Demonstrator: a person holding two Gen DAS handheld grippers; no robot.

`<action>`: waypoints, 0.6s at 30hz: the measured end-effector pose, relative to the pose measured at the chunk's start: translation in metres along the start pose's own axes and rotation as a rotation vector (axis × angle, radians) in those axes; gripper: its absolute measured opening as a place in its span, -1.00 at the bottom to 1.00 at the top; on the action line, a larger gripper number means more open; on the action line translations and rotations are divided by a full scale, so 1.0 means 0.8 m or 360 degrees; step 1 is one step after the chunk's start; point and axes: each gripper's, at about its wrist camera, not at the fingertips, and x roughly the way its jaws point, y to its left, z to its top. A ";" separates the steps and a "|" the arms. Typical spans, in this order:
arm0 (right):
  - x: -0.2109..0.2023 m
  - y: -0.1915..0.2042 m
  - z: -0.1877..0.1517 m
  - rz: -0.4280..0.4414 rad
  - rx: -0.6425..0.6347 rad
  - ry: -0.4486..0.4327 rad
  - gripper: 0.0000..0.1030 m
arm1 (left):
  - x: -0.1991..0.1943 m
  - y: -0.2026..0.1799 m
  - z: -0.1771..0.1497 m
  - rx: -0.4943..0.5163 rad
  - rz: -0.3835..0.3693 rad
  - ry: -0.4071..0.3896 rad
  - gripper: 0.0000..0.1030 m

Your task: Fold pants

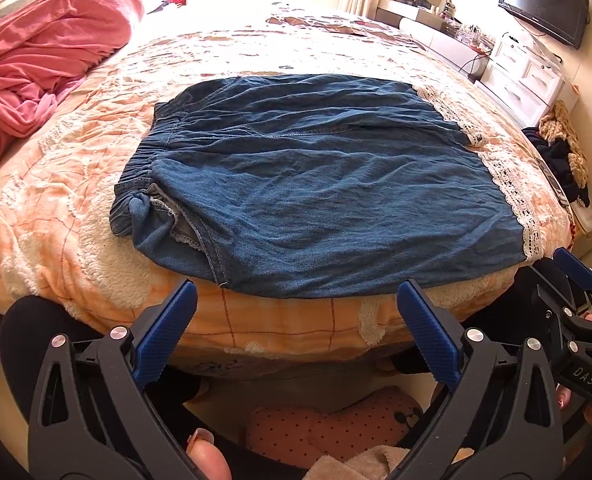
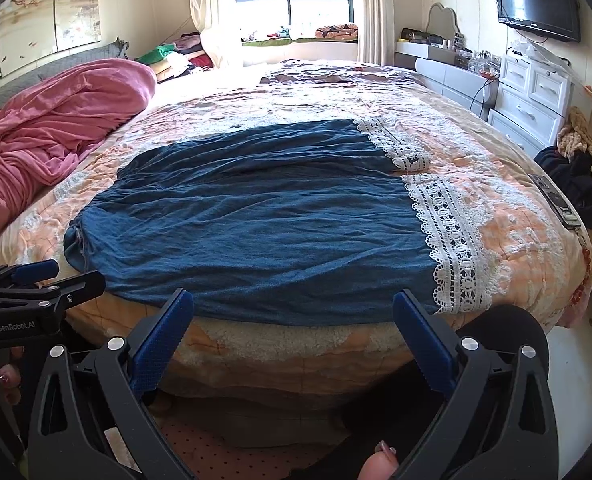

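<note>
Pants (image 1: 316, 184) spread flat across the near part of the bed (image 1: 75, 240), waistband (image 1: 143, 160) left, lace hems (image 1: 508, 184) right, legs side by side. Laid out like that probably so a fold can go straight over. Left gripper (image 1: 296, 300) parked just off the near edge, down by the waistband end, jaws spread wide, nothing in them. Right gripper (image 2: 293, 308) same deal nearer the lace cuff (image 2: 452, 248), wide open, empty. Both lined up with the near leg, so looks set for lifting that edge and carrying it far. Bunched bit near the waistband (image 1: 151, 220) maybe a tied drawstring, hard to tell. Pink blanket (image 1: 43, 60) heaped far left, clear of the work.
</note>
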 end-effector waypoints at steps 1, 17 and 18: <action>0.000 -0.001 0.000 0.0000 0.0002 0.0000 0.92 | 0.000 0.000 0.000 0.0001 0.0001 0.0000 0.83; 0.001 -0.003 -0.001 -0.0011 0.0010 0.0007 0.92 | 0.001 -0.001 -0.001 0.0001 0.0003 0.0004 0.83; 0.001 -0.003 -0.001 -0.0012 0.0010 0.0008 0.92 | 0.001 -0.001 -0.001 0.0001 0.0003 0.0002 0.83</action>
